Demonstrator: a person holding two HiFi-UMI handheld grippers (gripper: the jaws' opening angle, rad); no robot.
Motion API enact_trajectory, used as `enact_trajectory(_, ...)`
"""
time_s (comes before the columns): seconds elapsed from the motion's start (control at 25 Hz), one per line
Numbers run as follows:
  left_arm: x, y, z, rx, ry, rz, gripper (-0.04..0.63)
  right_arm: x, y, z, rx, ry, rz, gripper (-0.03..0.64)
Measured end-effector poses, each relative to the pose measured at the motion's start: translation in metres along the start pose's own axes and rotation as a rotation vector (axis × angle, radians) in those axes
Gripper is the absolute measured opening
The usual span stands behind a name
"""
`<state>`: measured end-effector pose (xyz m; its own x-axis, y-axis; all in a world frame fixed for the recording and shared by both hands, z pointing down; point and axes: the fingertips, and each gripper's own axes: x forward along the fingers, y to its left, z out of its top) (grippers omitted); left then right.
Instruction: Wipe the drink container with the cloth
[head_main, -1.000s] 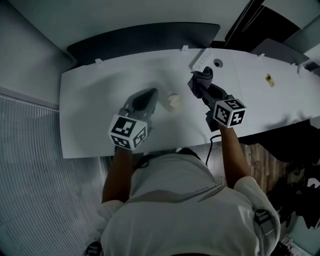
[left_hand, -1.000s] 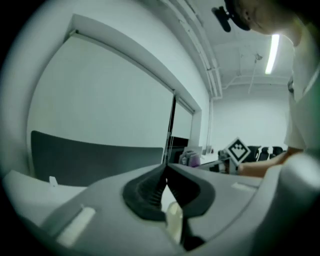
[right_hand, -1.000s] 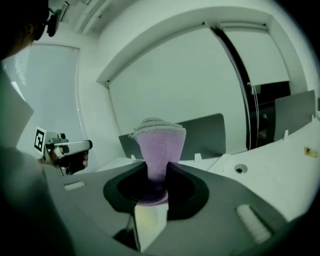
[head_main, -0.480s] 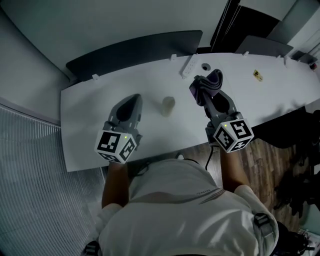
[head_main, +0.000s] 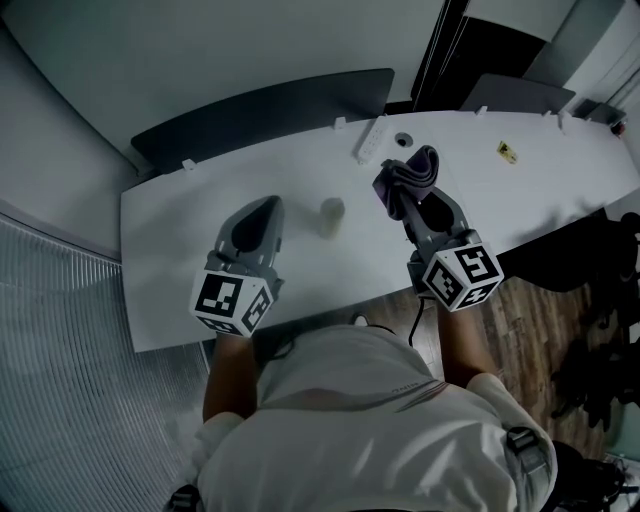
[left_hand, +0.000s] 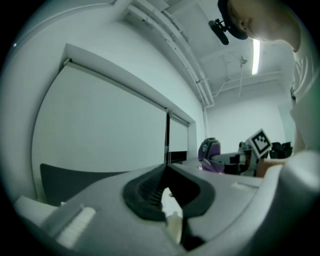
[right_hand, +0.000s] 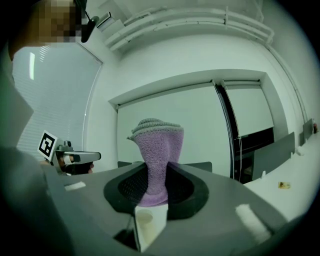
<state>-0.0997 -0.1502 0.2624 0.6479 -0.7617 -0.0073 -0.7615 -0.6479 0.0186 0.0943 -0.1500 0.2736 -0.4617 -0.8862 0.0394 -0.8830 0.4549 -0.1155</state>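
Observation:
The drink container, a small pale cup, stands upright on the white table between my two grippers, touched by neither. My left gripper hangs to its left with the jaws shut and nothing in them; in the left gripper view its fingertips meet. My right gripper is to the cup's right, shut on a purple and grey cloth. In the right gripper view the cloth stands up out of the closed jaws. The cup shows in neither gripper view.
A white power strip and a round cable hole lie at the table's far edge. A small yellow tag lies far right. A dark screen runs behind the table. The near edge is close to the person's body.
Both grippers have risen above the table. The left one has drawn away from the cup to the left. The right one still holds the cloth. The cup has stayed in place.

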Motion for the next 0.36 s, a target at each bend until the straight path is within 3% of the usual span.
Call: enact_trajectory(0.36,0.0041,-0.0088,0.0034,-0.007,0.004,-0.011,0.005,-0.0033,-0.0018,0.0036,0.005,0.008,0.011,0.095)
